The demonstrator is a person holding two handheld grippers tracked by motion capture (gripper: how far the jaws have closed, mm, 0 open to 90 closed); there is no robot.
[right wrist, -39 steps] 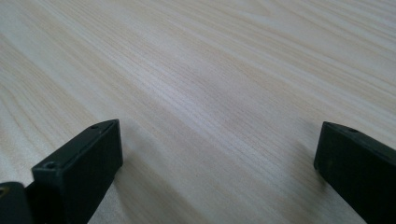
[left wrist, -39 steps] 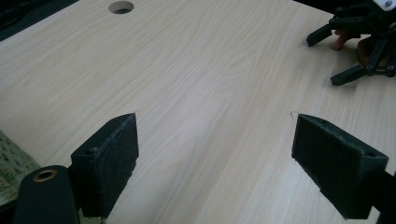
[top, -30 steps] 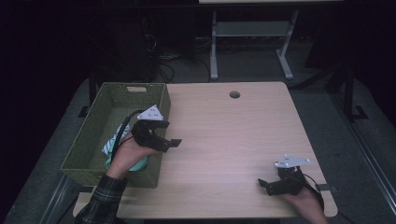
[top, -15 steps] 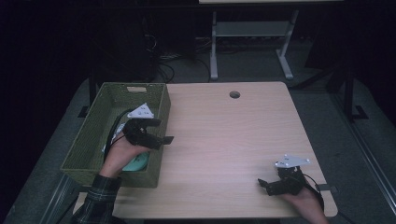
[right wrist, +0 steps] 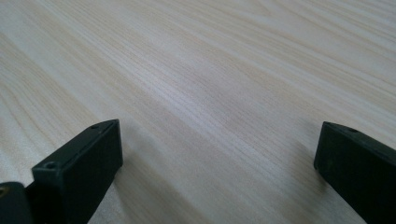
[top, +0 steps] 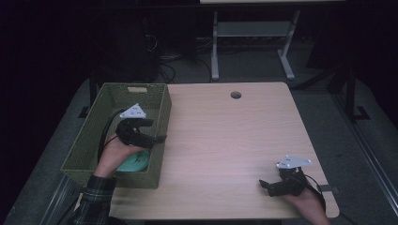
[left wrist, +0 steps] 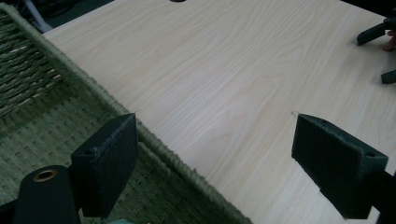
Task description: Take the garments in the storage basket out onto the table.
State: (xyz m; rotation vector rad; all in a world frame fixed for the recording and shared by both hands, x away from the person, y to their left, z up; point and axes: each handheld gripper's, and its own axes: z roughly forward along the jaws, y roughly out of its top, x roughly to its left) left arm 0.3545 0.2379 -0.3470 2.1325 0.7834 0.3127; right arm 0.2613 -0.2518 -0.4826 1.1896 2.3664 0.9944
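Dim room, bare wooden table [top: 225, 140]. Left claw [top: 157, 138] hangs agape and empty over the basket [top: 162, 110] rim, above a teal item [top: 133, 164] inside. Right claw [top: 265, 184] rests open, idle. Judged: reaching stage; next, lower and grip.

Left gripper [top: 157, 137] raised, jaws wide apart. Right gripper [top: 265, 183] low, level, jaws wide apart.

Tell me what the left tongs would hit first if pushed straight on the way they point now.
Probably the basket's near rim, which runs right under the open left tongs. If they pass over it, bare table follows, then the right tongs far off. Height over the rim is unclear.
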